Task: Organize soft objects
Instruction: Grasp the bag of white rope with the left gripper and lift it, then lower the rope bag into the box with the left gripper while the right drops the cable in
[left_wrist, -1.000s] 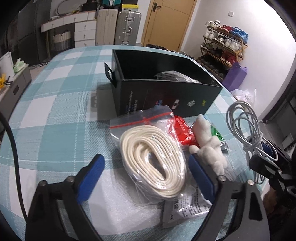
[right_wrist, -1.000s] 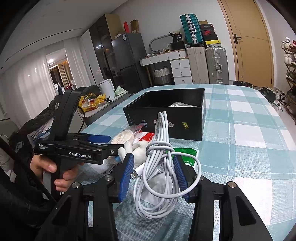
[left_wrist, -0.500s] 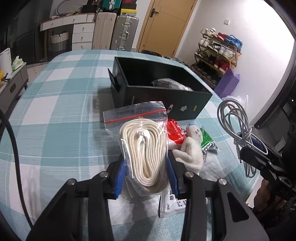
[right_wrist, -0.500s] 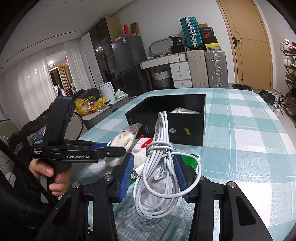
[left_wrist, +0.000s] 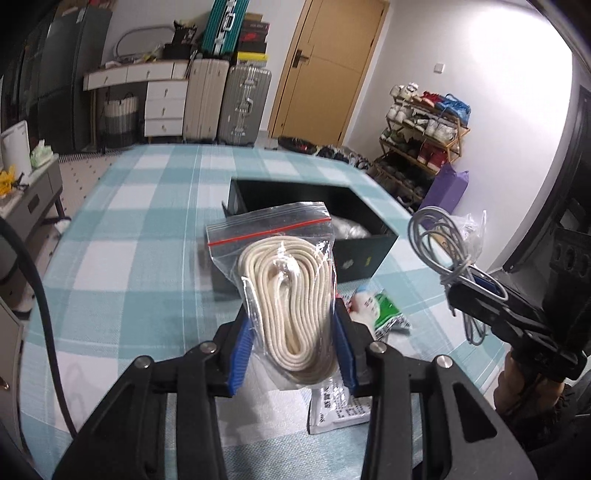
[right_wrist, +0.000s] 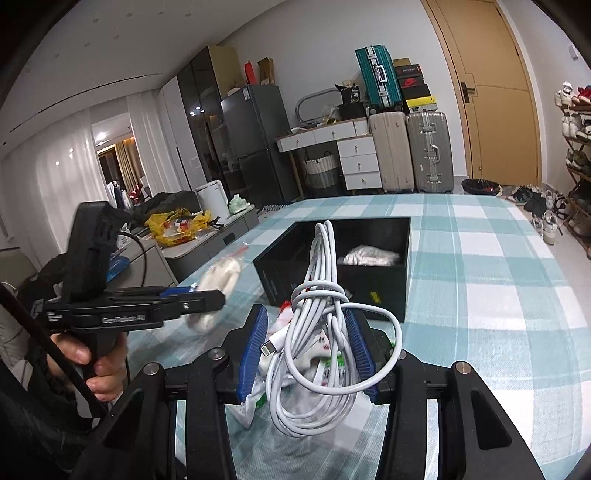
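My left gripper (left_wrist: 291, 343) is shut on a clear zip bag of coiled cream rope (left_wrist: 291, 291) and holds it above the table; it also shows in the right wrist view (right_wrist: 218, 284). My right gripper (right_wrist: 306, 347) is shut on a bundle of white cable (right_wrist: 317, 325), lifted off the table; the bundle also shows in the left wrist view (left_wrist: 439, 240). An open black box (left_wrist: 365, 251) stands ahead on the checked tablecloth, with a clear-wrapped pale item (right_wrist: 369, 255) inside.
A green and white packet (left_wrist: 380, 308) and a white printed packet (left_wrist: 336, 410) lie on the tablecloth (left_wrist: 140, 258) below the grippers. A red packet (right_wrist: 285, 305) peeks out by the box. Suitcases (right_wrist: 410, 151), drawers and a shoe rack (left_wrist: 424, 140) stand beyond the table.
My left gripper closed on the rope bag and lifted it off the table toward the box. My right gripper rose a little with the cable, still held.
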